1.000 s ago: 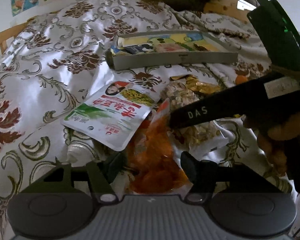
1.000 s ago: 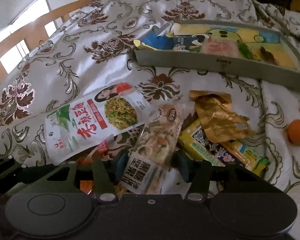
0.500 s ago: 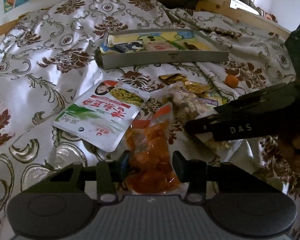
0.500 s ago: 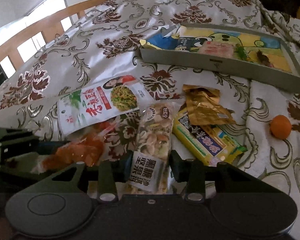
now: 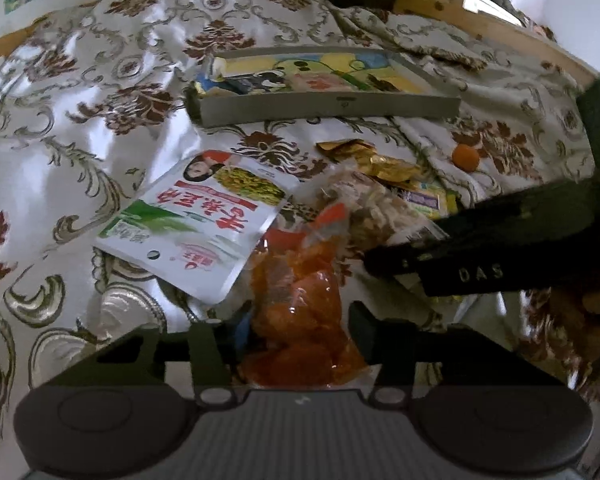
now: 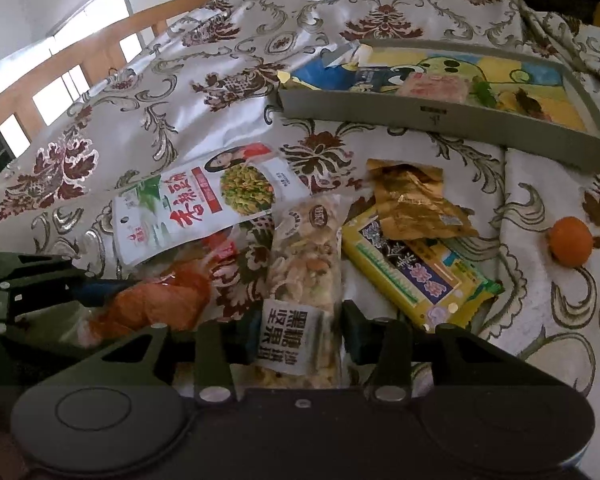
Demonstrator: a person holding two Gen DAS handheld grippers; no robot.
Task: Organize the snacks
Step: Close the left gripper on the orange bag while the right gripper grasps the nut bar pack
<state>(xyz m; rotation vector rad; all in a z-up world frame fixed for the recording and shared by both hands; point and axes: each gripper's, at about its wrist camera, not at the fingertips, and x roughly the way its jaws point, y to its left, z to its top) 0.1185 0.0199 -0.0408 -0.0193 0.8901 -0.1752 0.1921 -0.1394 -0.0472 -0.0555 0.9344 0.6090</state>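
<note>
A clear packet of orange snacks (image 5: 300, 300) lies on the patterned bedspread, and my left gripper (image 5: 300, 320) is shut on its near end, pads on both sides. A long clear packet of mixed nuts (image 6: 304, 256) with a white label sits between the pads of my right gripper (image 6: 300, 328), which is shut on it. The right gripper's dark fingers (image 5: 460, 256) cross the right side of the left wrist view. The left gripper shows at the left edge of the right wrist view, holding the orange packet (image 6: 160, 300). A grey tray (image 6: 432, 116) with several snacks stands beyond.
A white snack bag (image 6: 204, 208) lies left of the nuts. A gold packet (image 6: 416, 204) rests on a yellow packet (image 6: 416, 276) to their right. A small orange fruit (image 6: 571, 241) sits at far right. A wooden bed rail (image 6: 100, 52) runs along the left.
Both pairs of jaws have narrowed onto their packets, the left on the orange snacks and the right on the nuts. The right gripper has shifted rightward in the left wrist view.
</note>
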